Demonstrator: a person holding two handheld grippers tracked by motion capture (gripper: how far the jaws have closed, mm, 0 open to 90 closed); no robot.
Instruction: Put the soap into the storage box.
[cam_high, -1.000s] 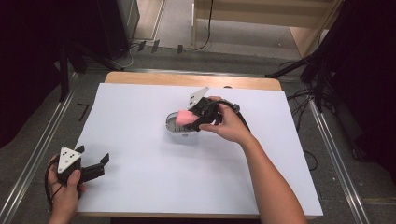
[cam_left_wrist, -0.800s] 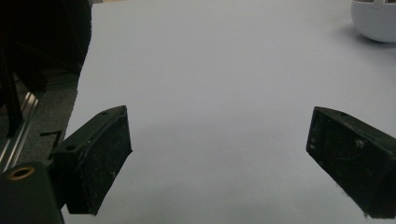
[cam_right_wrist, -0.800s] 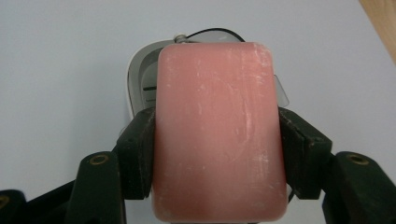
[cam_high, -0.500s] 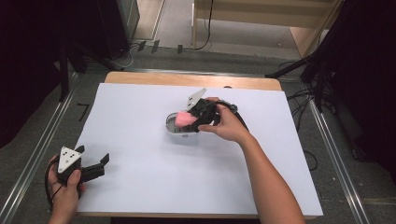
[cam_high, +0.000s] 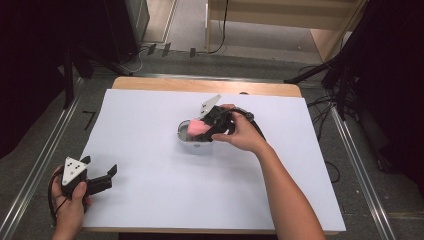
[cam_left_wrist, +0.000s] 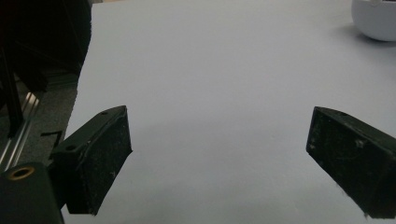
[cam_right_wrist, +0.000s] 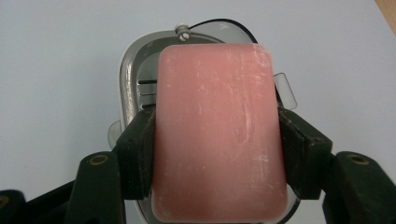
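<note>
The pink soap bar (cam_right_wrist: 218, 130) sits clamped between the 2 black jaws of the right gripper (cam_high: 207, 126), pressed on both long sides, directly above the grey soap dish (cam_high: 192, 141) near the middle of the white table sheet (cam_high: 150, 115); whether it touches the dish cannot be told; the left gripper (cam_high: 102, 176), jaws spread wide and holding nothing, rests well apart at the sheet's near-left corner.

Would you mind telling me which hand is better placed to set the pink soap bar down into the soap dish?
Right. The right tongs are shut on the pink soap bar, directly above the soap dish. The left tongs stand open near the table's front-left corner, far from the dish.
</note>
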